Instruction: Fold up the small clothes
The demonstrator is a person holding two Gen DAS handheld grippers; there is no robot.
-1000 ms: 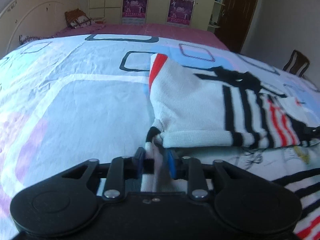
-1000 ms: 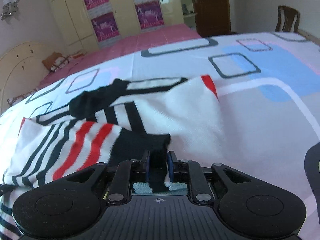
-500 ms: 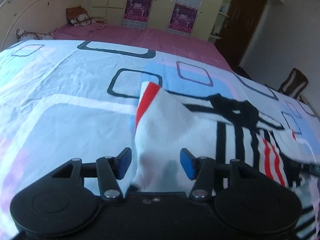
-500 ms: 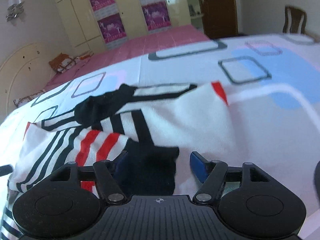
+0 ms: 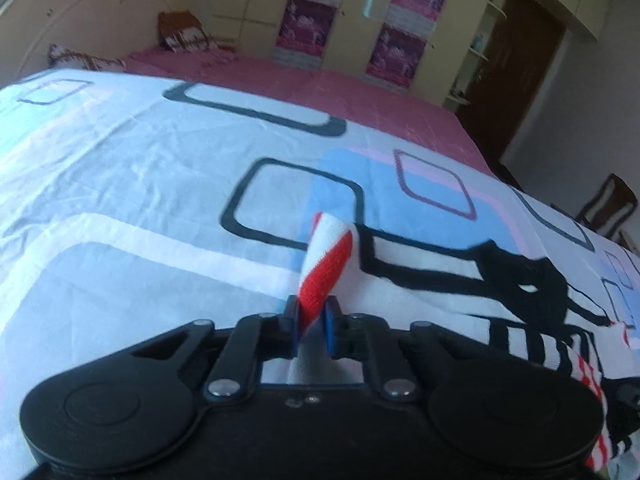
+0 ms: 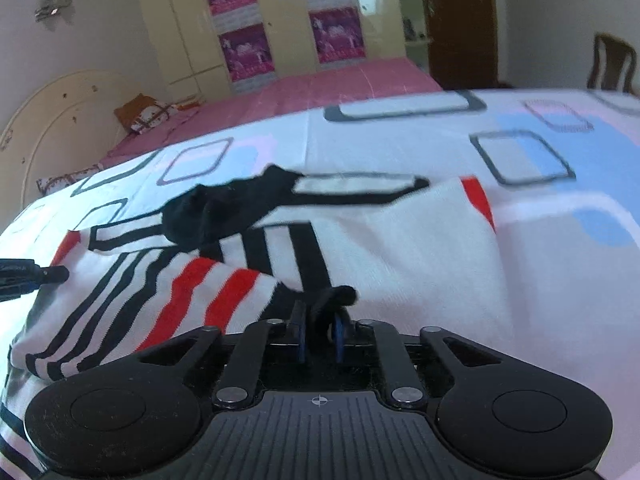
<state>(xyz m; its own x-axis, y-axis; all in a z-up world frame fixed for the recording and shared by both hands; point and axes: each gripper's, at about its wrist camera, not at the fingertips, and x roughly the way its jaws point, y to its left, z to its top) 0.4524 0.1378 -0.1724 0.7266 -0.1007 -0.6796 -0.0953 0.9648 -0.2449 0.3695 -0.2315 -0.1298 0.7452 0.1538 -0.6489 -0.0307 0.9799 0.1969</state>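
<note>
A small white knit sweater (image 6: 400, 240) with black and red stripes lies partly folded on the bed. In the left wrist view it (image 5: 460, 280) spreads to the right. My left gripper (image 5: 311, 320) is shut on its red-and-white edge (image 5: 326, 264), which stands up between the pads. My right gripper (image 6: 319, 330) is shut on a black cuff (image 6: 332, 298) at the near edge of the sweater. The left gripper's tip also shows at the left of the right wrist view (image 6: 28, 276).
The bed sheet (image 5: 140, 184) is white with blue, pink and black squares; a pink cover (image 6: 320, 84) lies beyond it. A headboard (image 6: 60, 120), pillows (image 5: 180, 36), a wardrobe with posters (image 6: 280, 20), a door (image 6: 460, 20) and a chair (image 6: 610, 64) stand around.
Both grippers were shut on the sweater, opened half a second ago, and are shut again, each on a new spot: the left on the red-striped edge, the right on the black cuff.
</note>
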